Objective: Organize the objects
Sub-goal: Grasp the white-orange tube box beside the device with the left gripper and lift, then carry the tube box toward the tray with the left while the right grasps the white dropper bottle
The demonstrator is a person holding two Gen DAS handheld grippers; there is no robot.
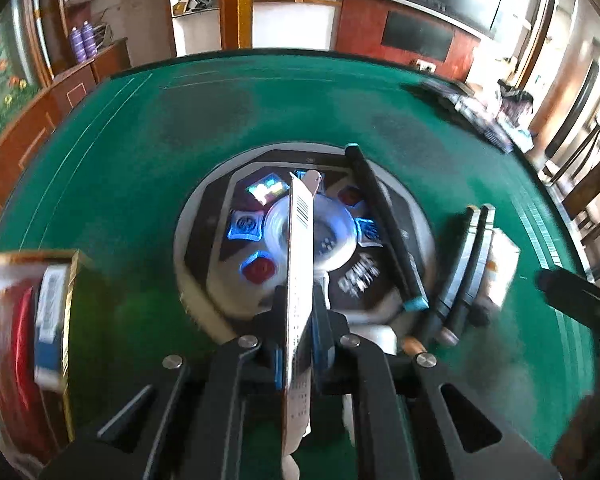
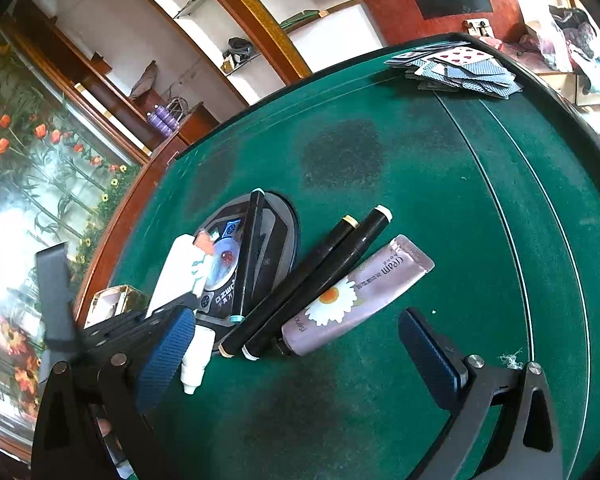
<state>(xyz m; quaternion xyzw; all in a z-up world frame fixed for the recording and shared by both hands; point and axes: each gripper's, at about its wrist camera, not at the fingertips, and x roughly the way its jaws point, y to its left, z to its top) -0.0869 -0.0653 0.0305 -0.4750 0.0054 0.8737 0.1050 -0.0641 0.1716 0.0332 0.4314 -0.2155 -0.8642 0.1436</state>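
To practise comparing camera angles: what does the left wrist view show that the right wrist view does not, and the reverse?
Left wrist view only: the barcode on the edge of the white tube, clamped by the left gripper.

Right wrist view only: the playing cards fanned out clearly at the table's far edge, the daisy cream tube face-on, and the open right gripper.

Both: the green table, round centre panel and black pens.

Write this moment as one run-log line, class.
left gripper: shut on white tube | right gripper: open, empty | markers, cream tube: on table
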